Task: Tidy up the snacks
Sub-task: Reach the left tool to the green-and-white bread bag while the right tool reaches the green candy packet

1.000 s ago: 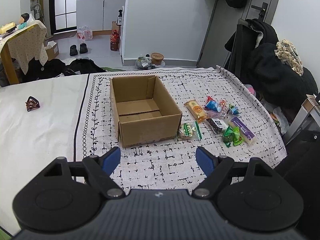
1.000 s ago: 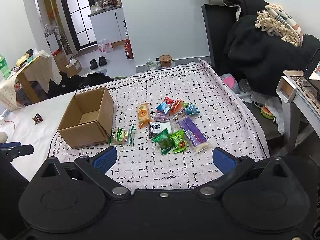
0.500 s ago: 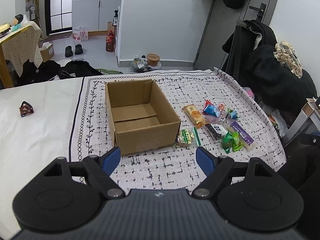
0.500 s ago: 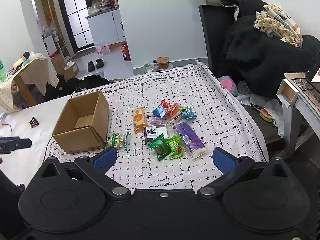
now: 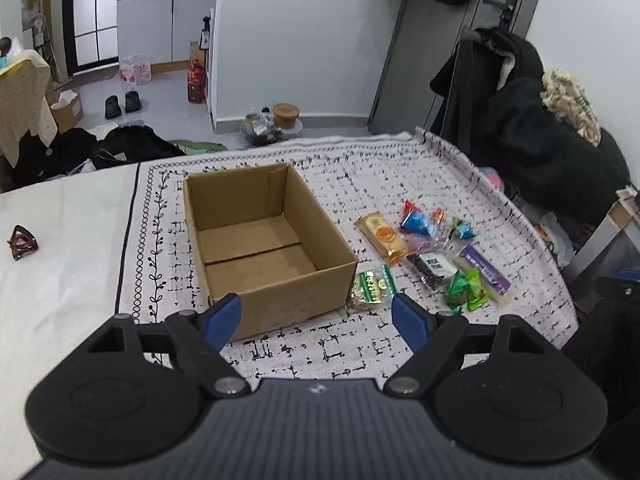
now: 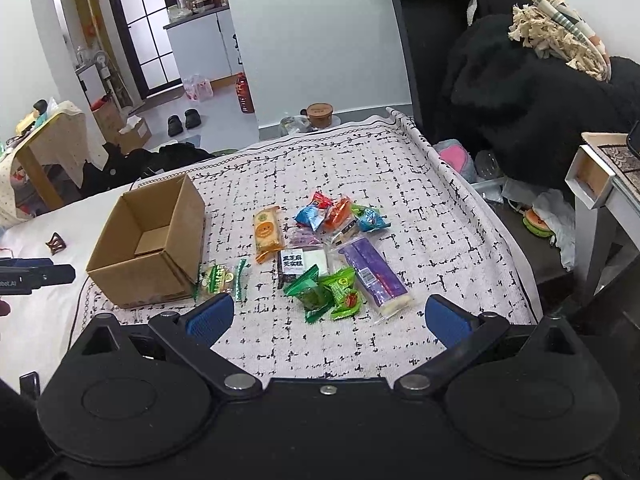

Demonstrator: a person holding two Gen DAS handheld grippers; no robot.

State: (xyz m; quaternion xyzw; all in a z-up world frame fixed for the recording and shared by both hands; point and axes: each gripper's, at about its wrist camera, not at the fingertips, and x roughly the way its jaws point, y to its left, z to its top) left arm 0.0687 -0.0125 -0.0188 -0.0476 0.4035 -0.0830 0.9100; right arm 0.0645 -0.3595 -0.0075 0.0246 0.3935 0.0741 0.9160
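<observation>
An open, empty cardboard box (image 5: pixel 264 240) (image 6: pixel 152 240) sits on the patterned cloth (image 5: pixel 360 176). Several wrapped snacks lie to its right: an orange cracker pack (image 5: pixel 382 236) (image 6: pixel 267 234), a green-gold pack (image 5: pixel 370 290) (image 6: pixel 218 278) by the box corner, a black-white pack (image 6: pixel 304 262), green packs (image 6: pixel 328 292), a purple bar (image 5: pixel 484 274) (image 6: pixel 374 276) and small blue and red packs (image 6: pixel 332 214). My left gripper (image 5: pixel 316 320) is open and empty, just before the box's near wall. My right gripper (image 6: pixel 326 322) is open and empty, just short of the green packs.
A small dark hair clip (image 5: pixel 22 242) lies on the white sheet at the left. A chair piled with dark coats (image 6: pixel 532 92) and a white side table (image 6: pixel 600 176) stand at the right. The left gripper's tip (image 6: pixel 36 276) shows at the right view's left edge.
Both grippers have moved forward and lower toward the cloth; the box and snacks look closer. Both stay open and nothing on the cloth has moved.
</observation>
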